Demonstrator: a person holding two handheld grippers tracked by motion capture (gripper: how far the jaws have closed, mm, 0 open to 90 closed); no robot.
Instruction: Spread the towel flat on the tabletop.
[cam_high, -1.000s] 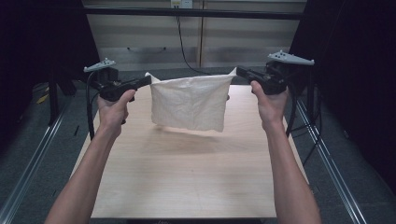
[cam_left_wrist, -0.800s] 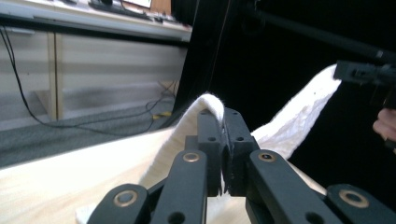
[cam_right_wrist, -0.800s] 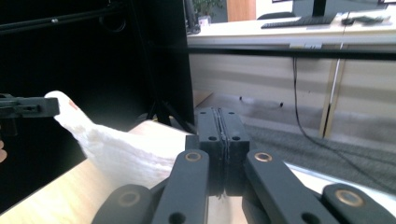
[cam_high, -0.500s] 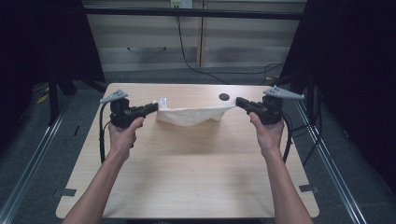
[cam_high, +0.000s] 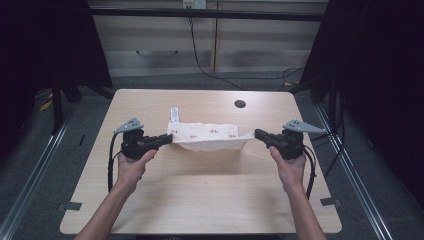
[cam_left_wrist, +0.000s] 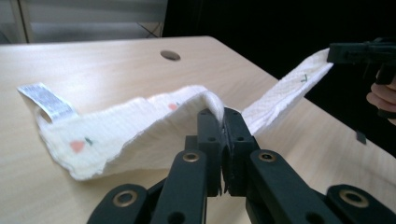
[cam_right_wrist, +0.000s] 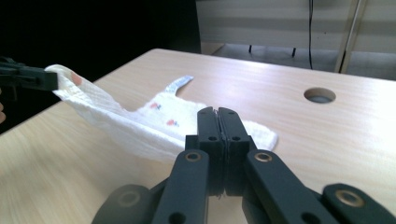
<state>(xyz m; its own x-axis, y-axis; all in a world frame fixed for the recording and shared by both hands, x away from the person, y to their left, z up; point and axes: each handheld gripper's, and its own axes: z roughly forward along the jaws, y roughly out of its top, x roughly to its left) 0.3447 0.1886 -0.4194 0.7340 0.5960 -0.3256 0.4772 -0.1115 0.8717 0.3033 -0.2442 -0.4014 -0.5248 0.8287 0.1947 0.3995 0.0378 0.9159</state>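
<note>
Left gripper (cam_high: 167, 138) and right gripper (cam_high: 260, 134) each pinch a corner of the cloth (cam_high: 207, 137), mid-table (cam_high: 200, 200); bare wood all round. Earlier it hung high; now its middle lies down.

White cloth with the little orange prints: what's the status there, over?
Left tongs and right tongs each shut on a corner. White printed cloth sagging onto the pale wooden table, label tag outward. Nothing in the way.

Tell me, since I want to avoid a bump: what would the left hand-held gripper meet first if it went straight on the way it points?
Past the cloth it grips, the left hand-held gripper points across at the right hand-held gripper, likely first in line.
</note>
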